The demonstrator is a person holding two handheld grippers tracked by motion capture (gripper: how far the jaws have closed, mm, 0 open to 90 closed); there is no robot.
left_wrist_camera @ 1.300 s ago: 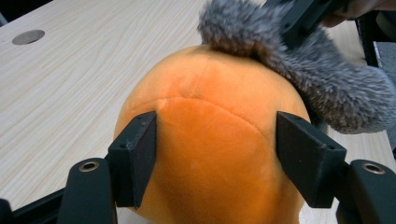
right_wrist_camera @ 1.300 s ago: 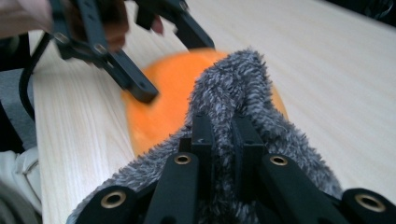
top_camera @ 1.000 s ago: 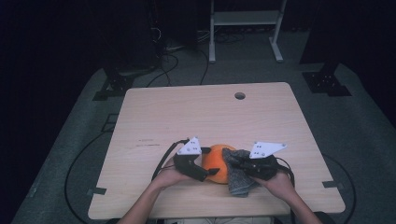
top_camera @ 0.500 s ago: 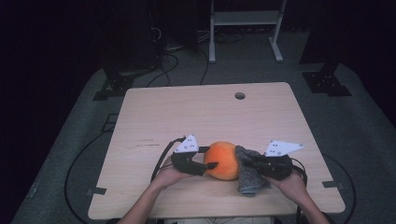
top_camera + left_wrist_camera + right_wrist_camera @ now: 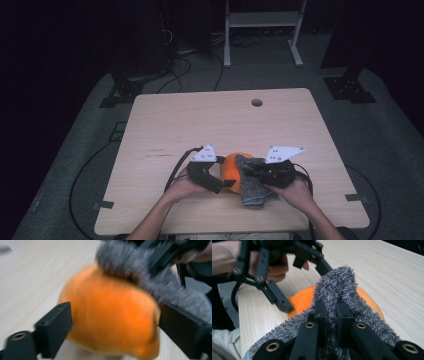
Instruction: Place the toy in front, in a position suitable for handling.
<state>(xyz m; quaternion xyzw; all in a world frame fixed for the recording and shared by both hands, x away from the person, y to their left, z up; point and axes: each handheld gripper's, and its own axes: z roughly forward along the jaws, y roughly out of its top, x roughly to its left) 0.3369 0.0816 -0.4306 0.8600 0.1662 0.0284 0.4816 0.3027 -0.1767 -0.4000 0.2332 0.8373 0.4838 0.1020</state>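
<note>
A soft orange thing lies on the table near its front edge, with a grey fuzzy cloth draped over its right side. My left gripper reaches in from the left. In the left gripper view its jaws stand wide on either side of the orange thing; they have just been opening. The picture is blurred, and I see no squeeze. My right gripper is shut on a fold of the grey cloth, which hangs across the orange thing. The right gripper sits at the orange thing's right.
The pale wooden table has a round hole near its far edge. A white rack and cables lie on the dark floor behind. The person's forearms come in from the front edge.
The right gripper drew the grey cloth to the right, then came back left; the cloth now covers more of the orange thing. The left hand stayed put.
</note>
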